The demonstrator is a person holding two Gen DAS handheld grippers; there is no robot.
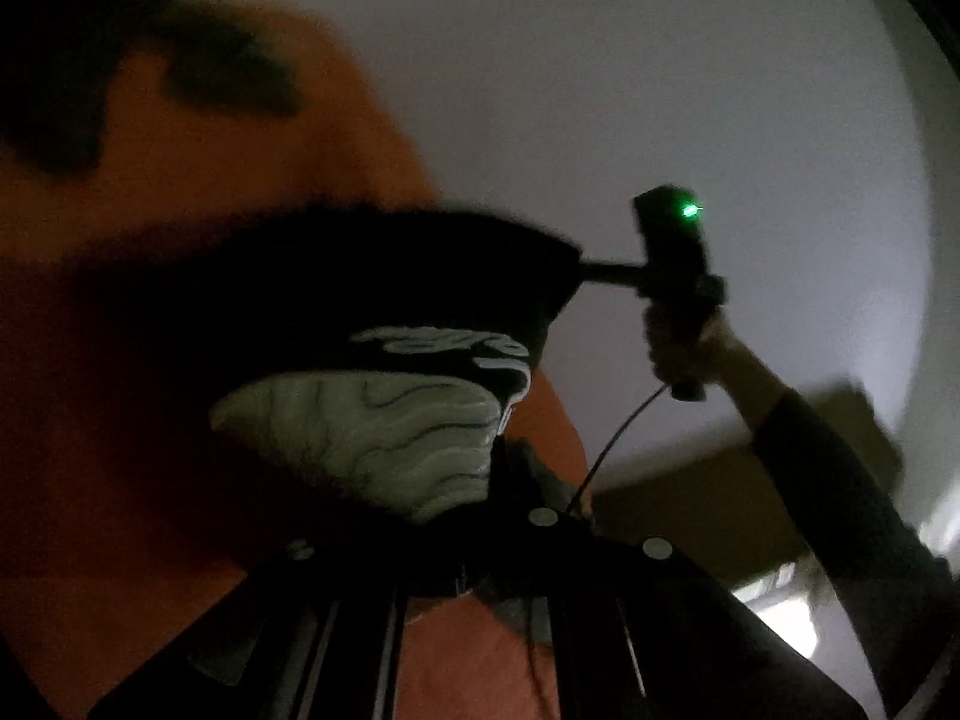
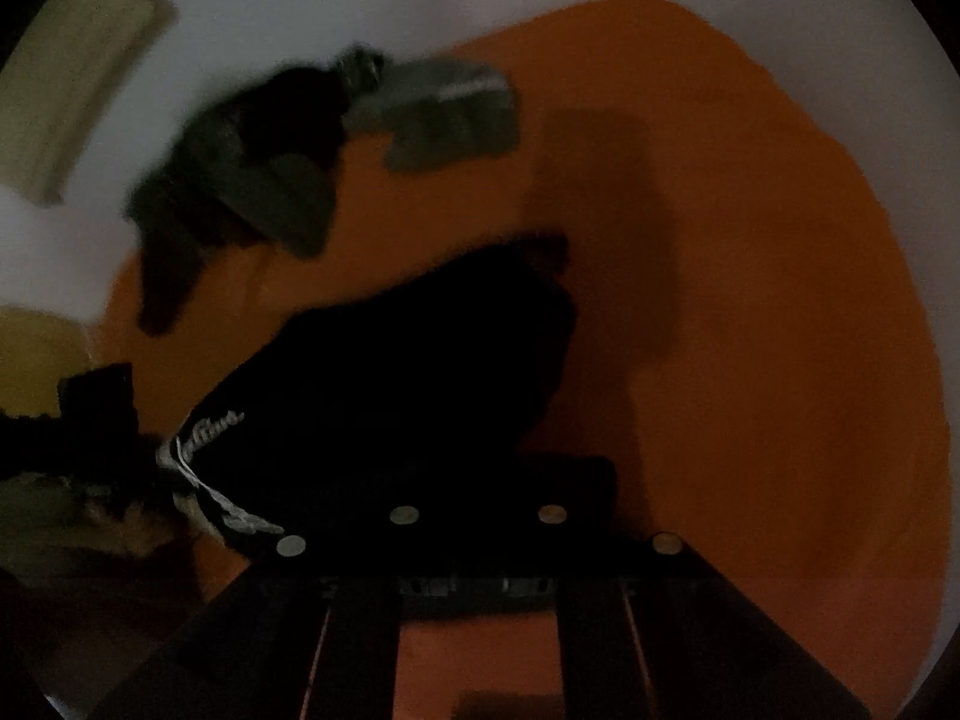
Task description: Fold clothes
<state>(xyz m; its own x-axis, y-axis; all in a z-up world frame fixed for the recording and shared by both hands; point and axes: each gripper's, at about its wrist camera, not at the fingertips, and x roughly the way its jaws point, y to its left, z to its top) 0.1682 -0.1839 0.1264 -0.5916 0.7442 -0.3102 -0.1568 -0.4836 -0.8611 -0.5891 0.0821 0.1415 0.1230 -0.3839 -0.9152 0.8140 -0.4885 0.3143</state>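
Note:
A black garment with a pale wavy print (image 1: pixel 372 438) is stretched in the air between my two grippers, above an orange surface (image 1: pixel 120 468). My left gripper (image 1: pixel 474 516) is shut on its printed end. In the left wrist view my right gripper (image 1: pixel 600 269) pinches the garment's far black corner, held by a hand with a green light on its body. In the right wrist view the black garment (image 2: pixel 420 372) hangs from my right gripper (image 2: pixel 480 480), whose fingers are hidden in the dark cloth. White lettering shows on its left edge.
On the orange surface (image 2: pixel 750 300) lie a dark crumpled pile of clothes (image 2: pixel 252 180) and a grey folded piece (image 2: pixel 456 114) at the far side. A white wall and a beige frame (image 2: pixel 72 78) lie beyond. The frames are dim and blurred.

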